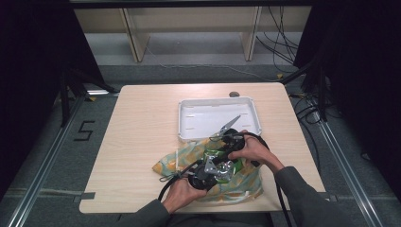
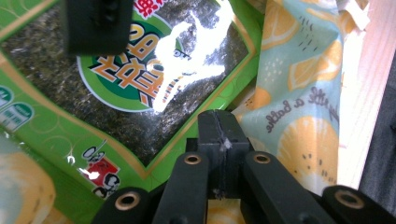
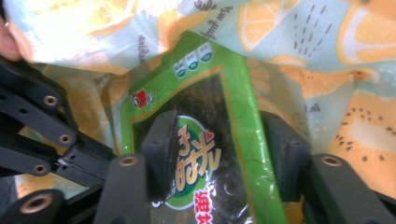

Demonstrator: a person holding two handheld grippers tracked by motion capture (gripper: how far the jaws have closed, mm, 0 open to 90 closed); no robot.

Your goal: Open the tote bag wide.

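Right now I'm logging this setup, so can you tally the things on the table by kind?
Green seaweed snack packet: 1
Lemon-print cloth bag: 1
White tray: 1
Small grey round object at the table's far edge: 1
Hand-held grippers, left and right: 2
Total: 6

Both tools over green packet, patterned bag, white tray

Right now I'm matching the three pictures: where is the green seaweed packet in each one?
High view: the green seaweed packet lies low and middle, between the two hands.
Left gripper view: it covers the upper left.
Right gripper view: it stands in the middle, between the right tongs.
Shared landmark: the lemon-print cloth bag around it.
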